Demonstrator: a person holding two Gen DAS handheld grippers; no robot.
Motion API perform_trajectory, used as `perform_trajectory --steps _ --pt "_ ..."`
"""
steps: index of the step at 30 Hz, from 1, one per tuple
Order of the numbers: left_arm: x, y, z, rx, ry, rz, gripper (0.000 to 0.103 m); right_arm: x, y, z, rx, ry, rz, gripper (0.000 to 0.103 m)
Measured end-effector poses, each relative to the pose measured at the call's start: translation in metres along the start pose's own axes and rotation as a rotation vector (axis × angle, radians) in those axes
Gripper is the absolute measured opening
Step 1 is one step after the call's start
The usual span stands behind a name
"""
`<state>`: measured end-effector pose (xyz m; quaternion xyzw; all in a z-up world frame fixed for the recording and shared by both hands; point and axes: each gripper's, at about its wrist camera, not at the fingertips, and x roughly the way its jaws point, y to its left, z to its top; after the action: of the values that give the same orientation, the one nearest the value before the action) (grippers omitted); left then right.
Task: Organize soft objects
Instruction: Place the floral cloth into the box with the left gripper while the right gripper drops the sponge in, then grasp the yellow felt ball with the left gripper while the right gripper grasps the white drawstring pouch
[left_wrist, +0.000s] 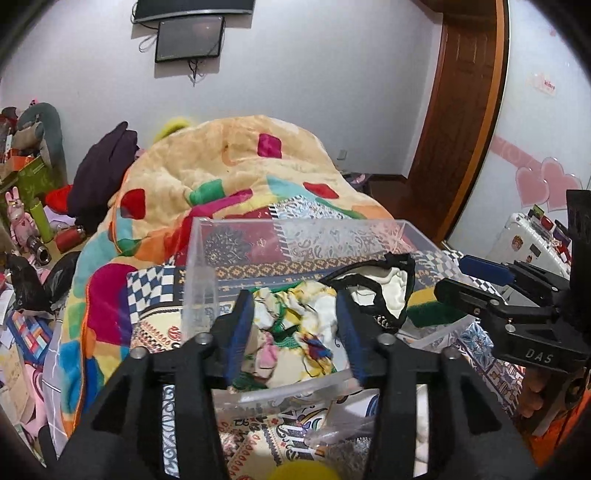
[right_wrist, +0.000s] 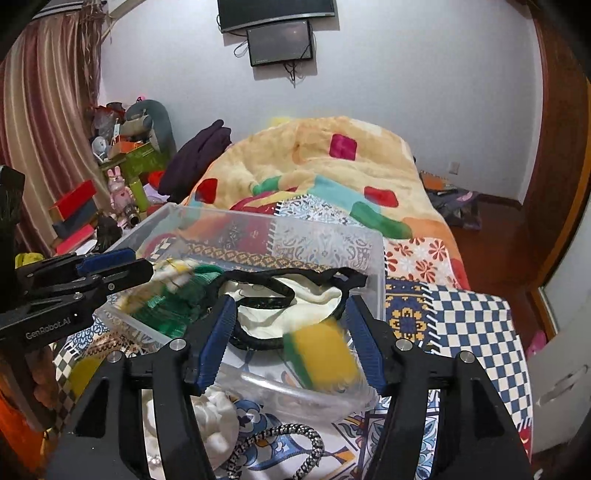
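A clear plastic box (left_wrist: 201, 258) (right_wrist: 373, 258) stands on the patterned bedspread. In it lie a floral cloth with green trim (left_wrist: 291, 328) (right_wrist: 166, 302), a cream garment with black trim (left_wrist: 384, 291) (right_wrist: 295, 299) and a yellow-and-green sponge (right_wrist: 325, 354) (left_wrist: 432, 306), blurred in the right wrist view. My left gripper (left_wrist: 295, 321) is open over the floral cloth, inside the box. My right gripper (right_wrist: 291, 332) is open above the box's near rim, with the sponge between its fingers but untouched. Each gripper shows in the other's view: left (right_wrist: 110, 269), right (left_wrist: 472, 280).
A white cloth (right_wrist: 218, 413) and a braided black-and-white cord (right_wrist: 295, 443) lie in front of the box. A yellow round thing (left_wrist: 299, 470) sits at the near edge. A big colourful blanket (left_wrist: 229, 177) is heaped behind. Clutter fills the floor at left.
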<state>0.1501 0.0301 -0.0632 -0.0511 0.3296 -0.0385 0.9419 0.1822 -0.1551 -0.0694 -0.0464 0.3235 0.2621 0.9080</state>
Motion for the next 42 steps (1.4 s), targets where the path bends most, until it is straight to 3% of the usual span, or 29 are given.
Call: perform_trajectory --steps 4,8,11,15,27,34,37,41,42 --pt "-0.021 0.002 0.002 -0.007 -0.043 0.003 0.058 -0.014 0.001 0.004 0.000 -0.032 0.009 0.061" --pt "-0.046 0.000 -0.001 -0.001 -0.089 0.011 0.069 -0.034 0.006 0.005 -0.004 -0.077 0.025 0.073" --pt "-0.058 0.000 -0.007 0.003 -0.095 0.006 0.071 -0.045 0.012 0.001 -0.010 -0.097 0.038 0.080" --pt "-0.066 -0.001 -0.020 0.016 -0.065 0.007 0.072 -0.049 0.022 -0.009 -0.029 -0.084 0.053 0.080" --pt "-0.054 0.002 -0.072 0.023 0.084 0.020 0.074 -0.020 0.035 -0.055 -0.004 0.077 0.109 0.080" --pt "-0.049 0.002 -0.088 0.011 0.116 0.011 0.074 -0.005 0.041 -0.070 0.002 0.144 0.131 0.080" --pt "-0.048 0.002 -0.091 0.000 0.113 0.006 0.070 -0.002 0.040 -0.070 0.011 0.153 0.153 0.068" --pt "-0.045 0.001 -0.095 -0.019 0.136 -0.030 0.046 -0.003 0.041 -0.070 0.011 0.148 0.173 0.045" --pt "-0.045 0.000 -0.096 -0.016 0.141 -0.032 0.044 -0.004 0.042 -0.070 0.006 0.144 0.172 0.041"
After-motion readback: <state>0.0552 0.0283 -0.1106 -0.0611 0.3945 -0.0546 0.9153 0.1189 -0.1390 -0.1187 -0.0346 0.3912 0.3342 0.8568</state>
